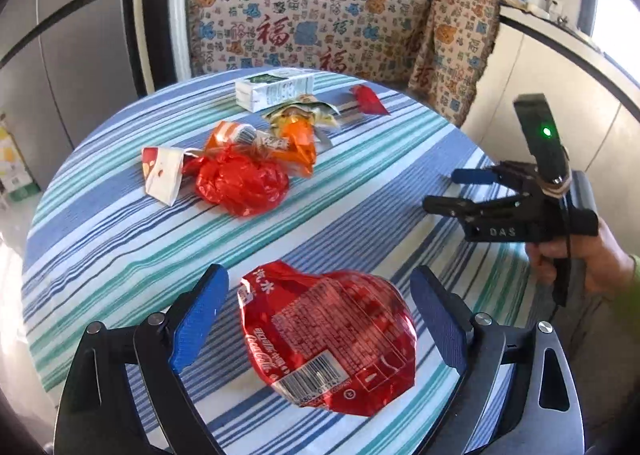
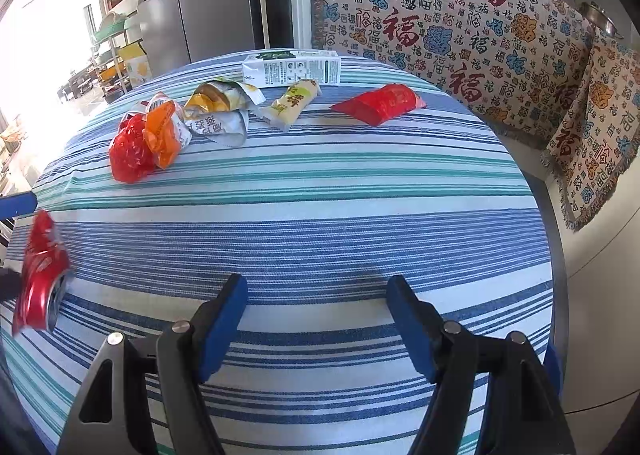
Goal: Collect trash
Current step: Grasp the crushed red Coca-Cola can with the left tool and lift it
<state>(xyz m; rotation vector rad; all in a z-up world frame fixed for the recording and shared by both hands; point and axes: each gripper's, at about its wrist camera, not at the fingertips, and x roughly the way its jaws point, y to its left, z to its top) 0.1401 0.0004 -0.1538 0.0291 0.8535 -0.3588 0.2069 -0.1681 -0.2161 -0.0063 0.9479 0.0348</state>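
Your left gripper [image 1: 320, 319] straddles the crushed can [image 1: 328, 339].
Both jaws stand open; your right gripper [image 2: 316, 319] holds nothing over the tabletop [image 2: 360, 191].

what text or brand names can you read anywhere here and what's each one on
"Coca-Cola" and "汽水": crushed red can, between the open left gripper fingers.
"DAS": right gripper body.
"福", repeated: patterned cloth behind the table.
Milk carton, snack wrappers and the can's fine print: too small or blurred.

Black left gripper [image 1: 320, 319] with blue-padded jaws, silver screws; green sleeve [image 1: 632, 295].
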